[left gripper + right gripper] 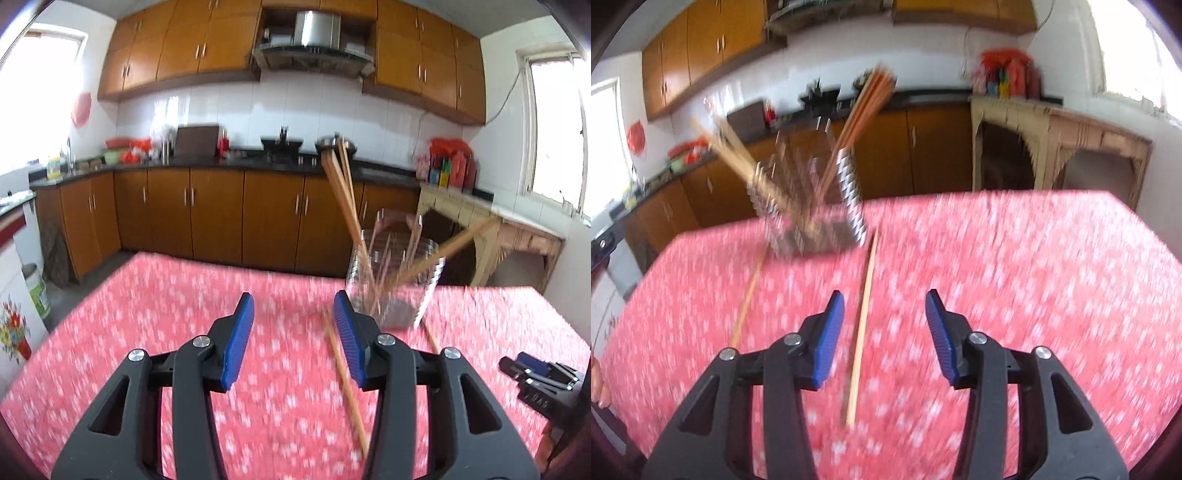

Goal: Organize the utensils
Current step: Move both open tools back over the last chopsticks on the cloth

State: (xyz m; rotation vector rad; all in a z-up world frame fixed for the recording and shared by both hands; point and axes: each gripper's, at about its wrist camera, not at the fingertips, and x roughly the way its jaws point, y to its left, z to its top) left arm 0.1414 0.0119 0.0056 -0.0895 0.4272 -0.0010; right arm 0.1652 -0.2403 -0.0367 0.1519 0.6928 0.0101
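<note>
A wire holder [812, 199] stood on the table [1034, 277] with several chopsticks [860, 110] leaning in it. 2 loose chopsticks lay flat on the table just before it: 1 [862, 325] toward its right side, the other [748, 299] toward its left. Behind the table ran a counter [221, 166] over cabinets [214, 214].

Wooden chopsticks [862, 325]; shiny wire-metal holder [812, 206]; matt floral cloth tablecloth [1034, 277]; glossy wood cabinets [221, 214].

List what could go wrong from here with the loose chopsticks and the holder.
The clear ribbed holder already carries splayed wooden chopsticks; a bump could tip it. The open right gripper has one loose wooden chopstick off-centre between its fingers, so closing may skid it across the red floral tablecloth.
</note>
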